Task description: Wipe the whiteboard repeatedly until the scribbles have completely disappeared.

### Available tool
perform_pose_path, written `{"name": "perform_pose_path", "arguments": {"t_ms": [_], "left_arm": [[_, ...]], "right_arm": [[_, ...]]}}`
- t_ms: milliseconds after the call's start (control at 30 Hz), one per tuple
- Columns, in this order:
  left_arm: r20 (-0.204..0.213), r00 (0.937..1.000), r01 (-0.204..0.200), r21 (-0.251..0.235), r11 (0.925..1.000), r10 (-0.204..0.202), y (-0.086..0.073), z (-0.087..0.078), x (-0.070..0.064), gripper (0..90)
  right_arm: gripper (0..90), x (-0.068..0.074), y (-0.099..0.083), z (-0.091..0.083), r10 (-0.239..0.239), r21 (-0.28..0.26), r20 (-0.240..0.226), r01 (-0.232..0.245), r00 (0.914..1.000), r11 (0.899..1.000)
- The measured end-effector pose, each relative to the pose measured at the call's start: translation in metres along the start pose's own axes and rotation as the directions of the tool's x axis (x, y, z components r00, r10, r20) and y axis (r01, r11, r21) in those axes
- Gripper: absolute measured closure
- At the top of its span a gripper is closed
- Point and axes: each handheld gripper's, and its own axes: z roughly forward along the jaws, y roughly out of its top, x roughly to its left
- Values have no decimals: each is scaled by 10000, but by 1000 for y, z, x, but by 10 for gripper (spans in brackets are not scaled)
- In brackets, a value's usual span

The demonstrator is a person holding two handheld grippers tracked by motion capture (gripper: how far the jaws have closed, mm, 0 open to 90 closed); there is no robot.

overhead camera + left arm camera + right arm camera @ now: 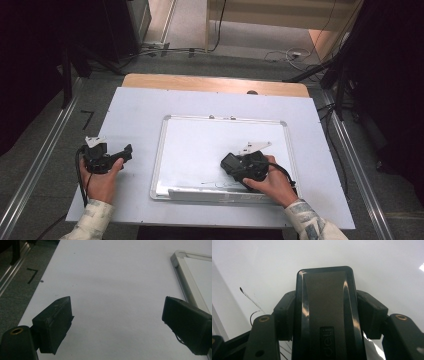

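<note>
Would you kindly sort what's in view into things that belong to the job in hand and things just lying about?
In the job:
- black eraser, clamped in the right tongs
- whiteboard with pen marks

Lying about:
- left tongs, open over the white table cover
- floor cables

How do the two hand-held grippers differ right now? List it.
The left hand-held gripper has its jaws wide apart with nothing between them; the right hand-held gripper is shut on a black eraser. The left one is over the white table sheet beside the whiteboard; the right one is over the whiteboard's surface, near pen marks. Both have black jaws.
</note>
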Motion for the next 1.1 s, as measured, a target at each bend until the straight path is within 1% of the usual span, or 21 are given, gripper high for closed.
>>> {"name": "perform_pose_path", "arguments": {"t_ms": [100, 200, 233, 367, 400, 433, 467, 533, 567, 667, 700, 800, 833, 867, 900, 933, 967, 1000, 1033, 1067, 1100], "left_arm": [[9, 10000, -13, 12, 10000, 13, 0, 0, 0, 98], [17, 10000, -14, -3, 10000, 14, 0, 0, -1, 98], [27, 10000, -15, -10, 10000, 15, 0, 0, -1, 98], [16, 10000, -11, -2, 10000, 11, 0, 1, -1, 98], [19, 10000, -10, -4, 10000, 10, 0, 1, -1, 98], [30, 10000, -12, -18, 10000, 12, 0, 1, -1, 98], [38, 10000, -3, -28, 10000, 3, 0, 1, -1, 98], [30, 10000, -1, -16, 10000, 1, 0, 1, -1, 98], [30, 10000, -1, -16, 10000, 1, 0, 1, -1, 98], [32, 10000, 44, -4, 10000, -44, 0, 1, 0, 98], [31, 10000, 43, -3, 10000, -43, 0, 1, 0, 98], [57, 10000, 41, 4, 10000, -41, 0, 1, 1, 98], [57, 10000, 41, 4, 10000, -41, 0, 1, 1, 98], [59, 10000, 55, 2, 10000, -55, 0, 1, 1, 98], [62, 10000, 54, -5, 10000, -54, 0, 1, 0, 98], [66, 10000, 53, -4, 10000, -53, 0, 1, 0, 98], [66, 10000, 53, -4, 10000, -53, 0, 1, 0, 98], [50, 10000, 43, -10, 10000, -42, 0, 1, 0, 98], [43, 10000, 29, -10, 10000, -29, 0, 1, 0, 98], [30, 10000, 25, -19, 10000, -25, 0, 1, 0, 98], [34, 10000, 30, -13, 10000, -30, 0, 1, 0, 98]], "right_arm": [[373, 2, 0, 1, -48, -75, 90, 48, 9999, 10000], [374, 3, 1, 3, -8, -118, 58, 9, 10000, 9999], [374, 4, 2, 4, -70, -119, 85, 71, 9999, 9999], [376, 14, 9, 12, -214, -125, 48, 215, 9998, 9997], [376, 14, 9, 12, -214, -125, 48, 215, 9998, 9997], [377, 20, 13, 16, -342, -139, 37, 342, 9994, 9993], [377, 22, 14, 17, -344, -105, 15, 344, 9994, 9994], [378, 26, 18, 21, -420, -80, 1, 420, 9991, 9991], [379, 27, 19, 22, -533, -67, 19, 533, 9986, 9986], [380, 25, 18, 21, -463, -86, -37, 462, 9989, 9989], [380, 24, 18, 20, -480, -50, 9, 480, 9988, 9988], [381, 16, 13, 14, -266, -38, 155, 266, 9995, 9996], [381, 16, 13, 14, -266, -38, 155, 266, 9995, 9996], [381, 9, 8, 9, -134, 3, 303, 134, 9994, 9999], [381, 5, 6, 6, -72, -45, 361, 74, 9993, 10000], [381, 2, 3, 4, 1, -69, 406, 2, 9992, 10000], [381, 2, 3, 4, 1, -69, 406, 2, 9992, 10000], [381, -2, 0, 1, 46, -91, 492, -41, 9988, 10000], [381, -1, -1, 0, 45, -89, 508, -40, 9987, 10000], [381, 0, 0, 1, 5, -17, 633, -4, 9980, 10000], [381, 2, 1, 2, 15, -17, 632, -14, 9980, 10000]]}}
